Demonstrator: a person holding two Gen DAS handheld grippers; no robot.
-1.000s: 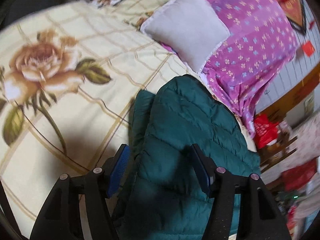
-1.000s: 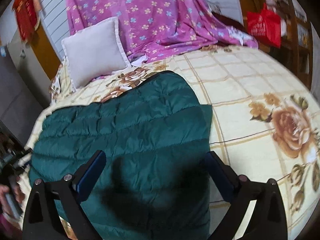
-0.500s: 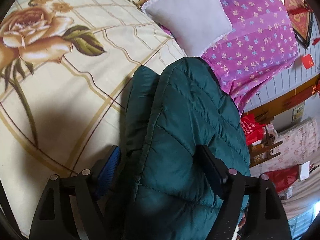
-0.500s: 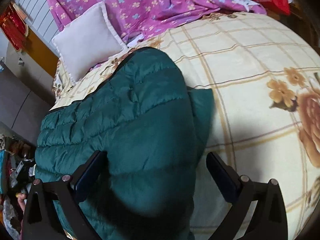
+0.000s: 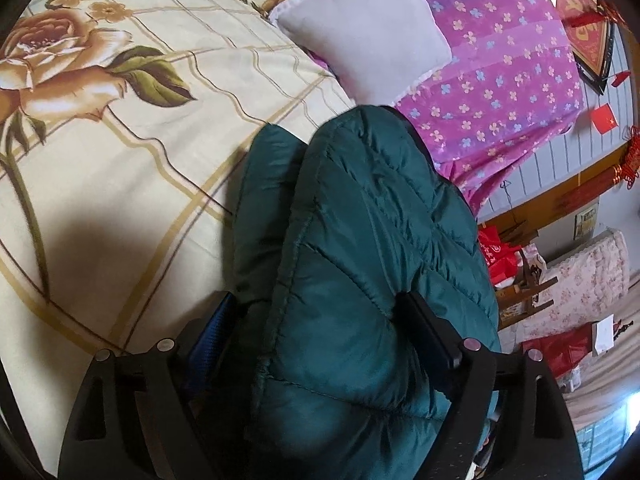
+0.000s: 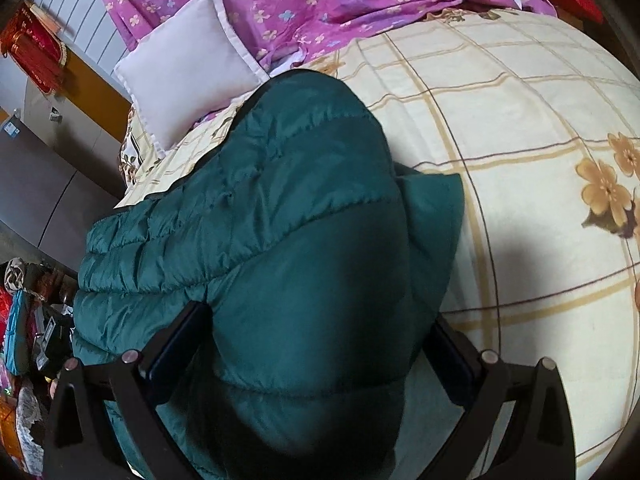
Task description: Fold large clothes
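A dark green quilted puffer jacket lies folded on the bed; it also shows in the right wrist view. My left gripper is open, its jaws wide apart, with a thick fold of the jacket bulging between them. My right gripper is open too, its jaws astride the jacket's near edge, the padded cloth swelling up between them. A flat part of the jacket sticks out at the side.
The bed has a cream sheet with rose prints and a grid pattern. A white pillow and a purple flowered quilt lie at the head. Red bags and clutter stand beside the bed.
Both grippers have moved down and forward onto the jacket. The cloth now fills the space between each pair of jaws, which stay wide.
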